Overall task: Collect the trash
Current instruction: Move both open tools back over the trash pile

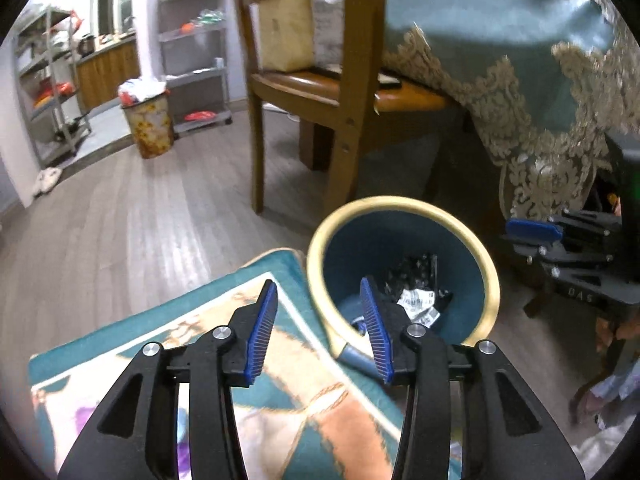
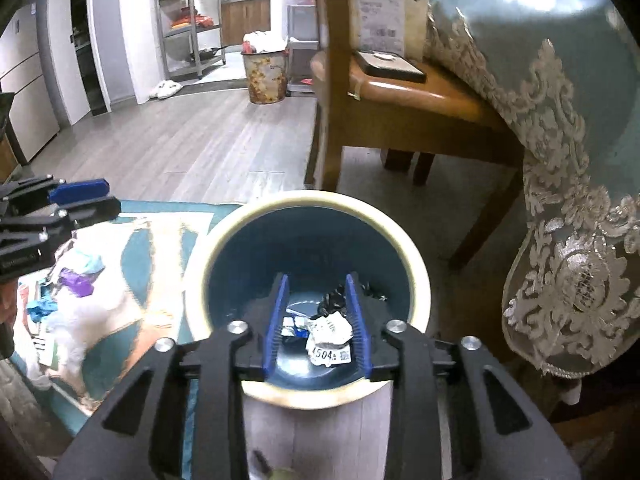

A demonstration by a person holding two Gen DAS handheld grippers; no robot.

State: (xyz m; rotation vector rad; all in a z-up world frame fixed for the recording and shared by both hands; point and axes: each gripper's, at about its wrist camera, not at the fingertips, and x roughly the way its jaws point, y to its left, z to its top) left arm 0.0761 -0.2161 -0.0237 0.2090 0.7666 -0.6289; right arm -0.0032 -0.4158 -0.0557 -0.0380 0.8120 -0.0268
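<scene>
A round bin with a cream rim (image 1: 496, 280) (image 2: 424, 280) and blue inside stands on the floor. Crumpled white paper (image 2: 330, 334) (image 1: 418, 304) and dark wrappers (image 1: 416, 270) lie at its bottom. My left gripper (image 1: 320, 296) is open and empty, over the rug edge beside the bin's left rim. My right gripper (image 2: 316, 284) is open and empty, directly above the bin mouth. Each gripper shows in the other's view, the right one (image 1: 536, 232) and the left one (image 2: 80, 196). Loose trash (image 2: 76, 280), purple, blue and white pieces, lies on the rug at left.
A teal, cream and orange rug (image 1: 308, 396) (image 2: 132, 280) lies left of the bin. A wooden chair (image 1: 340, 92) (image 2: 400, 104) stands behind it. A table with a teal lace-edged cloth (image 1: 520, 64) (image 2: 580, 160) is at right. A full patterned bin (image 1: 150, 128) stands far back.
</scene>
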